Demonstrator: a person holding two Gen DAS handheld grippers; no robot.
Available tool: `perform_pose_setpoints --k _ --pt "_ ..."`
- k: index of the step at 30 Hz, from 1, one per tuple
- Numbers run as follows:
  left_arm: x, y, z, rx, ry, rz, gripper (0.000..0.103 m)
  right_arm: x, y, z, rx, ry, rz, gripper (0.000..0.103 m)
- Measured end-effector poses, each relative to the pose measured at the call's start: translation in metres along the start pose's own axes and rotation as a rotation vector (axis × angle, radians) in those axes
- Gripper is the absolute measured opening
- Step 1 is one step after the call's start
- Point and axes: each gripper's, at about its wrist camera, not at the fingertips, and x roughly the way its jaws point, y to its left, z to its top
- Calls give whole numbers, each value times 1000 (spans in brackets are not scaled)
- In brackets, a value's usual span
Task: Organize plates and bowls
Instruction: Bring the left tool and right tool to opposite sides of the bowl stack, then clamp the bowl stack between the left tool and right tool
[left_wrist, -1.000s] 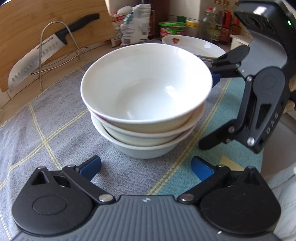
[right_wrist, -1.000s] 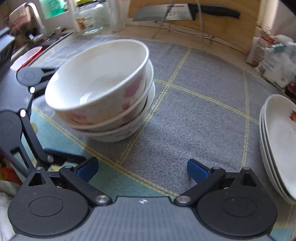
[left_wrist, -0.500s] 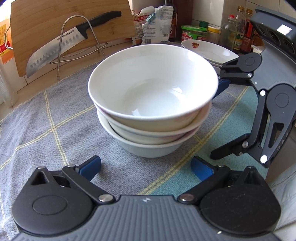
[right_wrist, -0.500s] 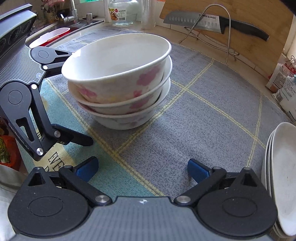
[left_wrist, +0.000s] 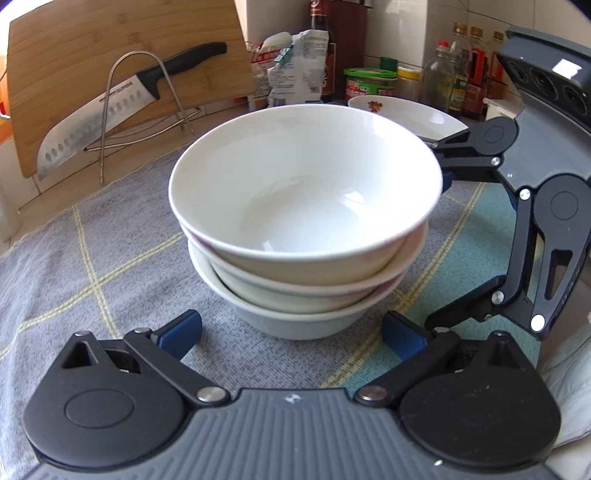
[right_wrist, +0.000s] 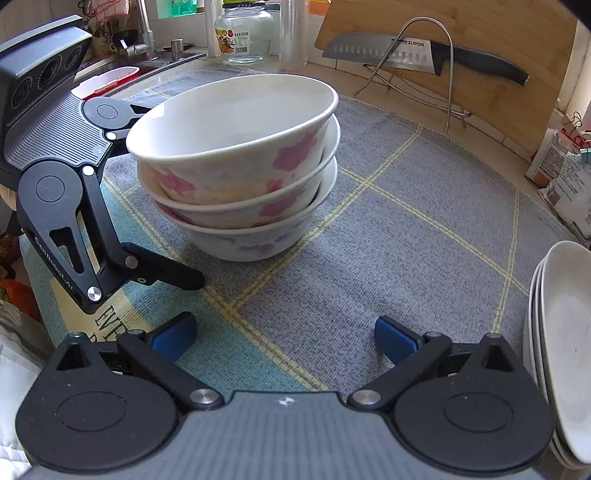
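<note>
**Bowls nested, plates piled, both tools empty**

Since three bowls (left_wrist: 306, 221) already sit nested on the grey checked mat (right_wrist: 424, 229) and the plates (right_wrist: 565, 350) lie piled at its right edge, the step in hand looks like a release and check of the stack rather than a fresh pick. To do it well, draw each tool straight away from the stack without brushing a rim, because the top bowl sits a little off-centre on the two below and a nudge could tip it.

Left gripper (left_wrist: 291, 332) has its fingers spread wide and holds nothing; the bowls stand just ahead of it, centred between the blue tips but not touched. Right gripper (right_wrist: 284, 338) is likewise spread and empty; the bowls lie ahead and to its left, the plates close by its right finger. Seen from the left, one right finger reaches near the top rim, though whether it touches is hard to tell. A knife (right_wrist: 413, 51) rests on a wire stand against the chopping board (left_wrist: 110, 66), well apart.
</note>
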Motion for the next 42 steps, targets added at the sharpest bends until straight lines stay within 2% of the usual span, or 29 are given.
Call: perform_pose_setpoints --k 8,18,25,31,39,42 --pt "4 11 5 66 6 -64 103 8 -6 24 -41 95 45 103" --pt "-1 23 14 134 39 -123 102 14 -10 50 -243 22 126 103" --pt "1 24 24 255 59 -163 100 19 -15 64 -328 -2 220 103" --pt "-1 28 33 315 66 -229 97 18 -15 69 -380 7 259 97" --pt "6 33 40 357 73 -294 94 15 -13 70 -375 34 288 86" --pt "5 35 40 371 71 -305 93 14 -12 70 -376 41 288 85"
